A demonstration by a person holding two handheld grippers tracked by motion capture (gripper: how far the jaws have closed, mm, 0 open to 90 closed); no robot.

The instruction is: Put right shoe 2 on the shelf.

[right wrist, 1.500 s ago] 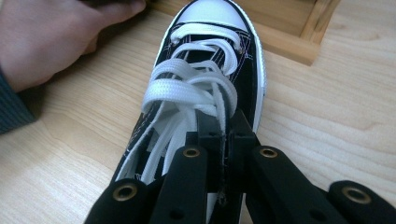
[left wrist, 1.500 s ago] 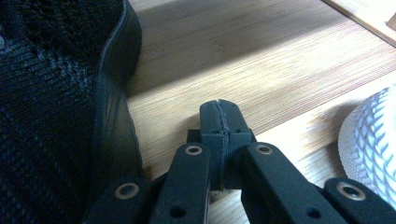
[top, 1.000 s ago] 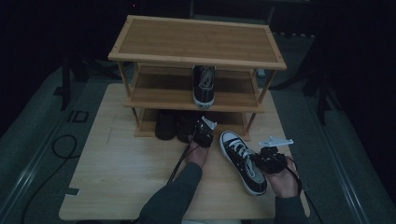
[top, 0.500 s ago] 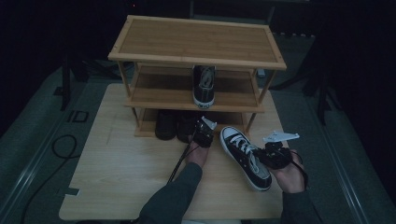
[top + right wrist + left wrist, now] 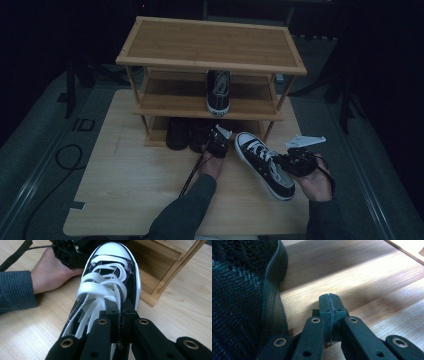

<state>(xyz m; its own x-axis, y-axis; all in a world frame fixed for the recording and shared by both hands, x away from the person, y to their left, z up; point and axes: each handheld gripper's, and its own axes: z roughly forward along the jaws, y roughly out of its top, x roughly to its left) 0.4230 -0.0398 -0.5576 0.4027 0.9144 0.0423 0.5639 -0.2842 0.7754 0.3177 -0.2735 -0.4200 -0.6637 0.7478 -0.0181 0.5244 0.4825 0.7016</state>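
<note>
A black canvas sneaker (image 5: pixel 260 161) with white laces and a white toe cap hangs just above the table, toe toward the shoe rack (image 5: pixel 210 45). My right gripper (image 5: pixel 283 163) is shut on the edge of its upper by the laces; in the right gripper view the jaws (image 5: pixel 119 312) pinch together over the sneaker (image 5: pixel 112 270). My left gripper (image 5: pixel 215 136) rests at the rack's bottom shelf, shut with nothing in it. In the left gripper view its tips (image 5: pixel 330 303) lie on the wood beside a dark mesh shoe (image 5: pixel 242 290).
A matching sneaker (image 5: pixel 218 90) stands on the rack's middle shelf. Two dark shoes (image 5: pixel 177 134) sit on the bottom shelf. The rack's front right leg (image 5: pixel 175 270) stands just beyond the held sneaker's toe. The wooden table (image 5: pixel 125 190) has bare room at the left front.
My right gripper has lifted the sneaker a little off the table and brought it slightly toward the rack. The left gripper has stayed put.
</note>
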